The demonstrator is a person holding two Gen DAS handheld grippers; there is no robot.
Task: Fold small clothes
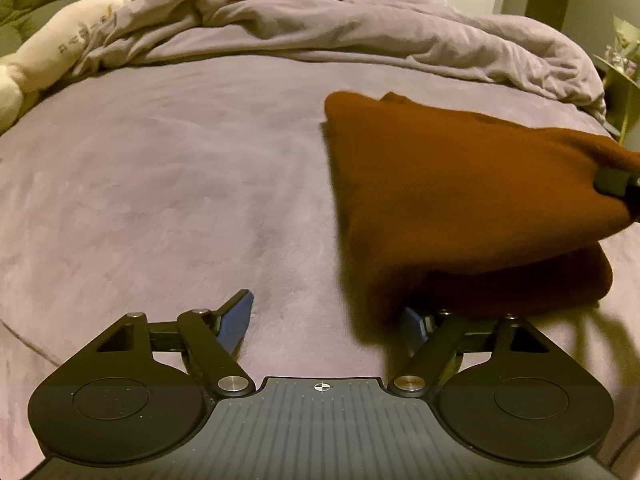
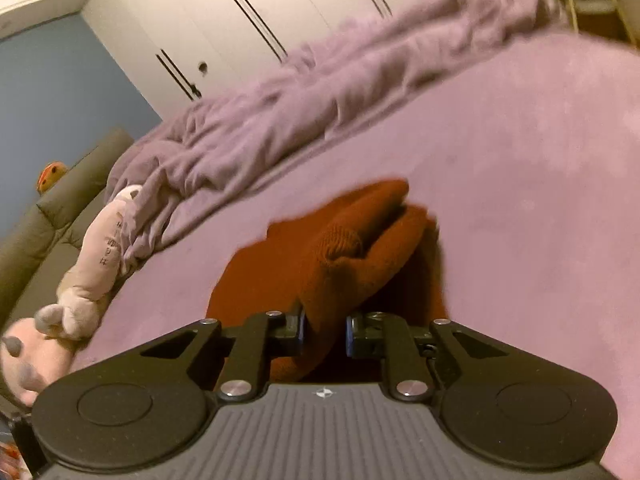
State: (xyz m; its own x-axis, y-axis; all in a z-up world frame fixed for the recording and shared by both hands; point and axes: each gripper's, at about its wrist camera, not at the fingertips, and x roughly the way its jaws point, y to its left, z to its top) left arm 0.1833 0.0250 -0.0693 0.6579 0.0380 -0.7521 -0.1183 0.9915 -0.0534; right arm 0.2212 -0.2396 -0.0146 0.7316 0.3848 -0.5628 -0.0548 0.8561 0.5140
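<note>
Left tool (image 1: 324, 316): fingers spread wide, nothing between them; the left blue pad (image 1: 238, 320) hangs over bare bedsheet, the right pad is mostly hidden under the near edge of the sweater (image 1: 460, 200). Right tool (image 2: 325, 334): fingers drawn close and clamped on a bunched fold of the rust-brown knit sweater (image 2: 340, 264), cloth pinched between the blue pads. From the left wrist view the right tool's black fingertip shows at the sweater's far right side, gripping the upper layer and holding it raised above the lower layer. Sweater lies on the bed (image 1: 160, 180), right of the middle of the open sheet, nearer the foot edge than the heaped blanket (image 1: 320, 20); it is doubled over, upper layer lifted, lower layer flat on the sheet. Blanket, same mauve as the sheet, is rumpled along the far side of the bed. A pale plush toy (image 1: 60, 48) lies at the bed's left edge, partly under the blanket. White wardrobe doors (image 2: 260, 12) stand behind the bed. Right wrist view is blurred.
</note>
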